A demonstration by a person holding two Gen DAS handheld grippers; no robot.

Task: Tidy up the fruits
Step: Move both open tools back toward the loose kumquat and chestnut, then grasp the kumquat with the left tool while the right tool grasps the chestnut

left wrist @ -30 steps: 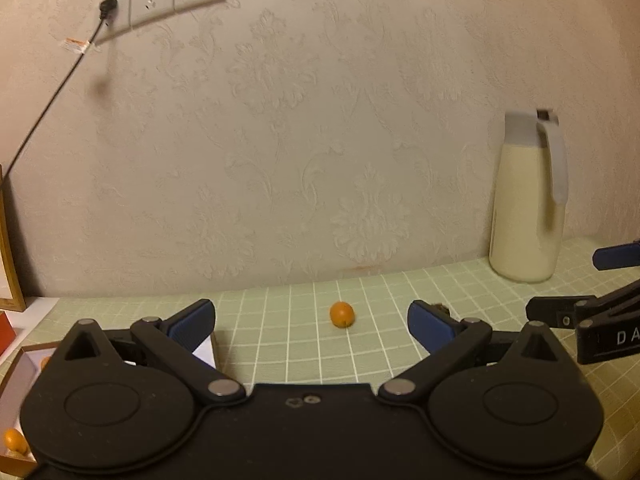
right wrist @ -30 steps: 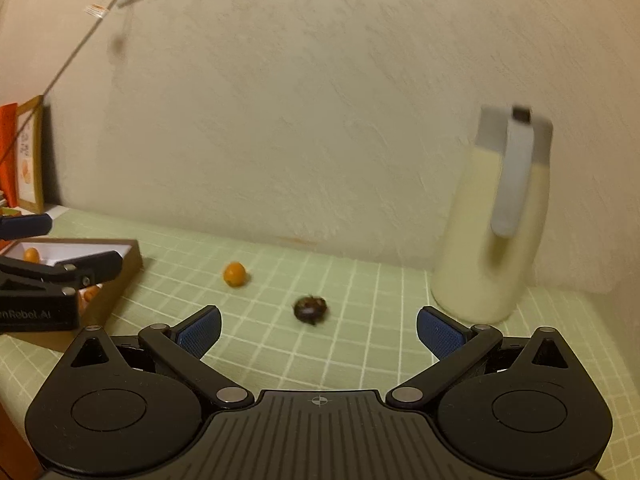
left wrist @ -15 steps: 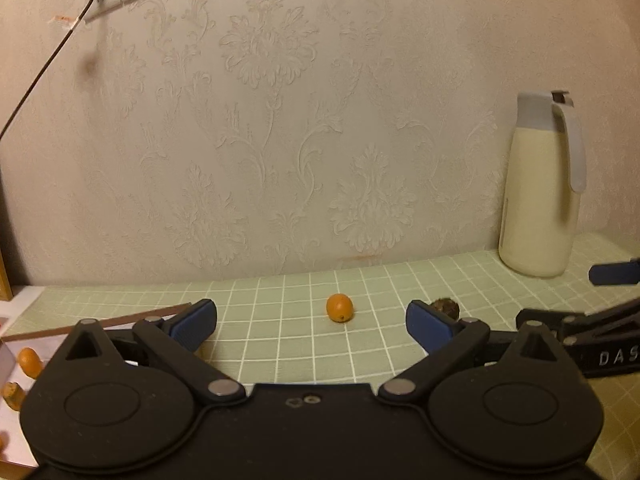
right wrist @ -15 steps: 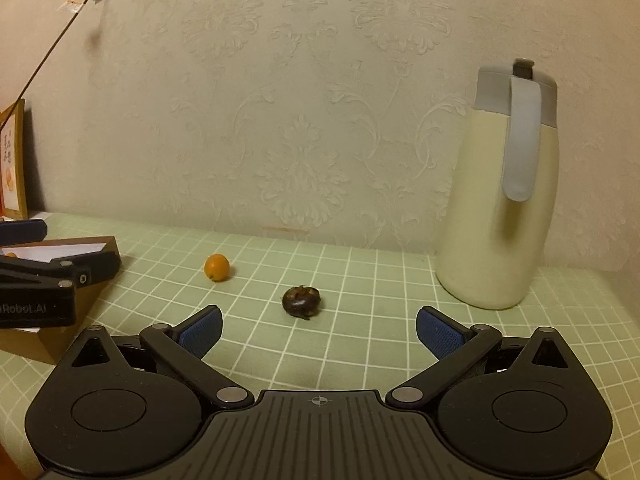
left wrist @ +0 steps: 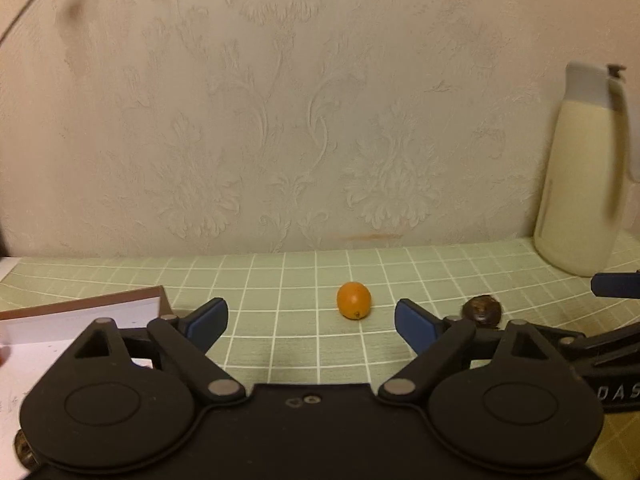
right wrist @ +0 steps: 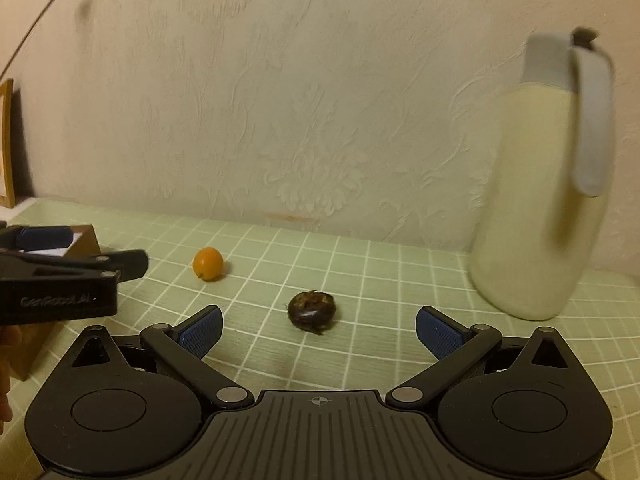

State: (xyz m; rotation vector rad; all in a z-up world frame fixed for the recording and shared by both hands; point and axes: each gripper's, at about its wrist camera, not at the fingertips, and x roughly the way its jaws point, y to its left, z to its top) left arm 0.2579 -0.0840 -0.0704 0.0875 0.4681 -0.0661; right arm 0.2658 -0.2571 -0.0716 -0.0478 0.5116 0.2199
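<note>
A small orange fruit (left wrist: 354,300) lies on the green checked mat, just ahead of my left gripper (left wrist: 310,318) and a little right of its centre. The left jaws are closing, with nothing between the blue pads. A dark brown fruit (right wrist: 312,312) rests on the mat close in front of my right gripper (right wrist: 319,326), centred between its widely open fingers and touching neither. The orange fruit (right wrist: 208,263) shows again in the right wrist view, further back on the left. The dark fruit (left wrist: 482,309) peeks out behind my left gripper's right finger.
A brown box with a white inside (left wrist: 80,312) sits at the left, beside my left gripper. At the right, by the patterned wall, stands a cream jug with a grey lid (right wrist: 536,200). The two grippers are side by side, close together. A picture frame (right wrist: 6,144) leans at the far left.
Both grippers have come forward and down towards the mat, so the two fruits look larger and nearer. The left fingers stand a little closer together than before.
</note>
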